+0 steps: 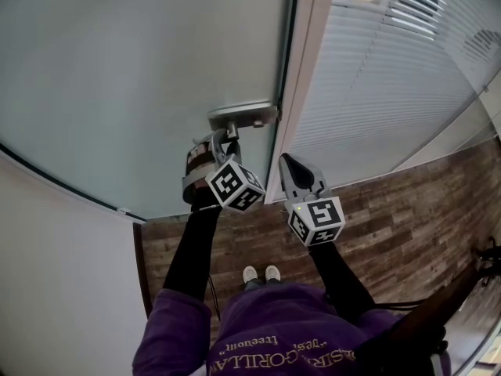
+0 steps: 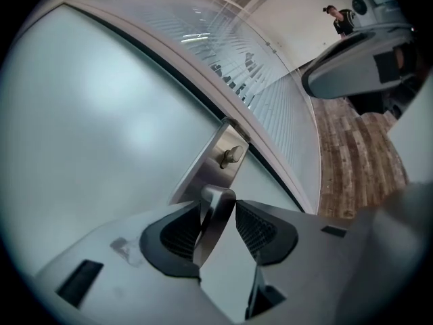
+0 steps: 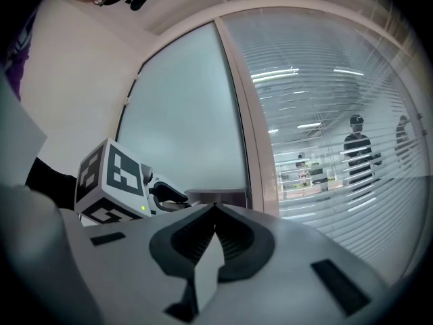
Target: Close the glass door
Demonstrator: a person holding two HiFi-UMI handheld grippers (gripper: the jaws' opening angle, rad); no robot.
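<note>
The frosted glass door [image 1: 141, 69] fills the upper left, and its right edge lies against the pale door frame [image 1: 304, 77]. A metal handle plate [image 1: 244, 116] sits at that edge. My left gripper [image 1: 227, 137] reaches up to it. In the left gripper view the metal lever [image 2: 215, 212] stands between the jaws, and the left gripper [image 2: 218, 205] is shut on it, just below the plate's small thumb turn [image 2: 231, 156]. My right gripper [image 1: 290, 161] hovers to the right beside the frame. The right gripper [image 3: 215, 208] is shut and holds nothing.
A glass wall with white blinds [image 1: 391, 69] stands right of the frame, with people [image 3: 357, 147] behind it. Wood-plank floor [image 1: 391, 210] lies below. A white wall [image 1: 55, 257] is at the lower left. A dark object [image 1: 438, 312] stands at the lower right.
</note>
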